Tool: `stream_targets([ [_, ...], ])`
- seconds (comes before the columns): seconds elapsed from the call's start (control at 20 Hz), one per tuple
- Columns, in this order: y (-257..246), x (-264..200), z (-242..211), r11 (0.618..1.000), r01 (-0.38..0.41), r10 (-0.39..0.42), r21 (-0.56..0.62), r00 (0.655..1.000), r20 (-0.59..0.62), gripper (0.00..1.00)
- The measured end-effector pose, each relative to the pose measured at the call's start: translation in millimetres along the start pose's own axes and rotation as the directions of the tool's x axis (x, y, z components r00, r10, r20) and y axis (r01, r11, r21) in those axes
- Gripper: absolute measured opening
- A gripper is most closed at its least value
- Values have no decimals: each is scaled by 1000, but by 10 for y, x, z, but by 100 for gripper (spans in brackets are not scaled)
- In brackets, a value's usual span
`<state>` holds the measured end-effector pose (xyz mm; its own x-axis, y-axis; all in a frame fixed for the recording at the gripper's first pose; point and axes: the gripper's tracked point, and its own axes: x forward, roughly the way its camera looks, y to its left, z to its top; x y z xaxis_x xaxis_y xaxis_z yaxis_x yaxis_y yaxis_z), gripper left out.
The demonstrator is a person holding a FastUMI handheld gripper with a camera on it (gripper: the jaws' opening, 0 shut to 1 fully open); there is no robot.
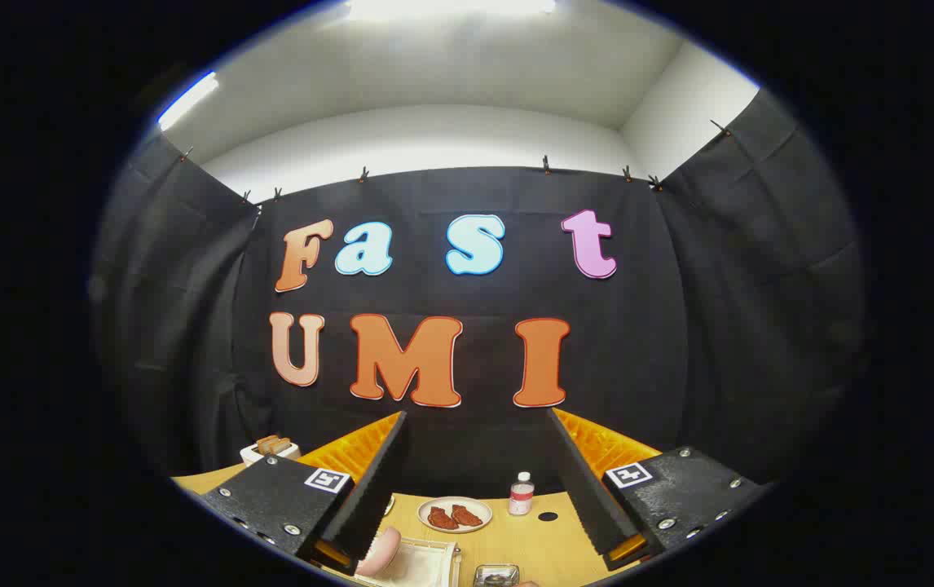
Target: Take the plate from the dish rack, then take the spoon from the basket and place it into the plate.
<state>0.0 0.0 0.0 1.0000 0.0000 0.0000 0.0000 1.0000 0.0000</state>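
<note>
My tongs (479, 489) stand released, the two black ridged fingers (373, 481) spread wide apart with nothing between them, raised above the wooden table (532, 546) and aimed at the black cloth wall.

Furthest left, behind my left finger's housing, a white toaster (270, 450) sits at the table's back edge with brown slices of bread (274, 443) standing in its slots.

Next, low beside the tip of my left finger, a pink rounded thing (381, 553) lies against a pale, shallow tray (422, 564); I cannot tell what the pink thing is, nor what the tray holds.

Between my fingers and beyond them, a small round white plate (455, 515) lies flat on the table with two reddish-brown pieces of food (452, 517) side by side on it. I cannot tell whether this is the plate from the task, and I cannot make out a spoon, a dish rack or a basket.

Below the plate, near the table's near edge, a small clear container (496, 575) holds something dark that I cannot identify.

Right of the plate stands a small upright bottle (522, 493) with a white cap. Just beside it, a black round spot (548, 516) marks the tabletop near my right finger.
</note>
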Motion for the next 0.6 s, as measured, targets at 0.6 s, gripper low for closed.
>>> stream_targets([
  [0.6, 145, 37, 152, 1000, -22, 22, 3, 1000, -5, 98],
])
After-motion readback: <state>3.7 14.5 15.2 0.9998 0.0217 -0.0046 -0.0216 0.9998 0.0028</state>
